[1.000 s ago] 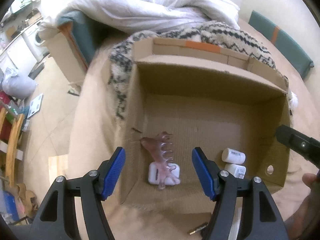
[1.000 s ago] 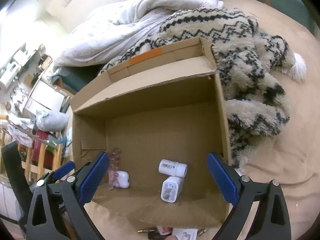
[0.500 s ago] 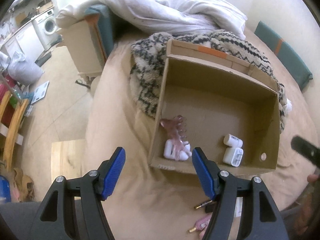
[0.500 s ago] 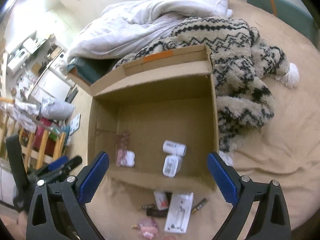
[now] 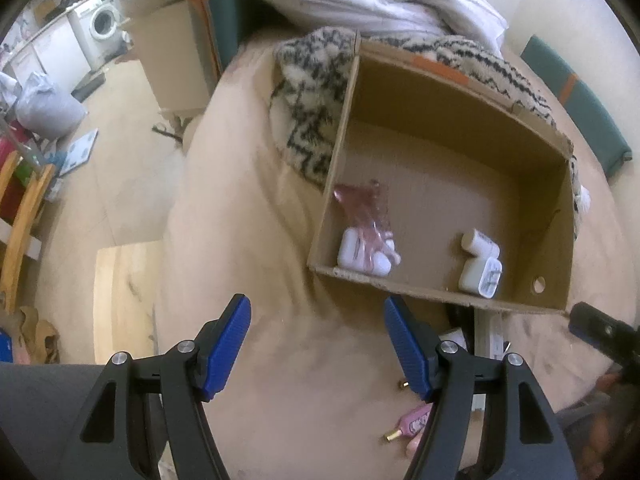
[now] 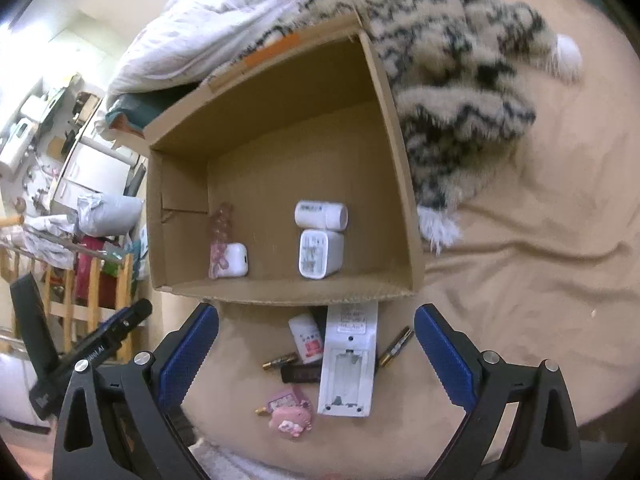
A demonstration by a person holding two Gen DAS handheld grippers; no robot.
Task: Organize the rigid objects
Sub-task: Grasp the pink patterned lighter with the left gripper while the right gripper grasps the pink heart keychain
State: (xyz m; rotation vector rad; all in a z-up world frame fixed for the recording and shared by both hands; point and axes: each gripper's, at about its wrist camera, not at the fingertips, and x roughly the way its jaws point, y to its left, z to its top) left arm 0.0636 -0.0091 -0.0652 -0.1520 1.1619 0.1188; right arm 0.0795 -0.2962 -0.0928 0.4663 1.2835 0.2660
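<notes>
An open cardboard box (image 6: 396,152) (image 5: 440,298) lies on the bed. It holds a pink hair claw (image 6: 218,240) (image 5: 362,210) on a white earbud case (image 6: 234,260) (image 5: 354,250), plus two white chargers (image 6: 320,254) (image 5: 480,272). In front of the box lie a white remote (image 6: 350,364), batteries (image 6: 280,360), a small white bottle (image 6: 306,338) and a pink key charm (image 6: 290,412) (image 5: 412,424). My left gripper (image 5: 318,346) is open and empty over bare sheet. My right gripper (image 6: 316,354) is open and empty, above the loose items.
A patterned fuzzy blanket (image 6: 460,64) and a white duvet (image 6: 224,32) lie behind and beside the box. The bed edge drops to the floor at the left (image 5: 120,168), with a wooden board (image 5: 124,300) and a washing machine (image 5: 102,24) beyond.
Both grippers have pulled back from the box towards the near side of the bed. The loose items in front of the box have come into view. Both stay open.
</notes>
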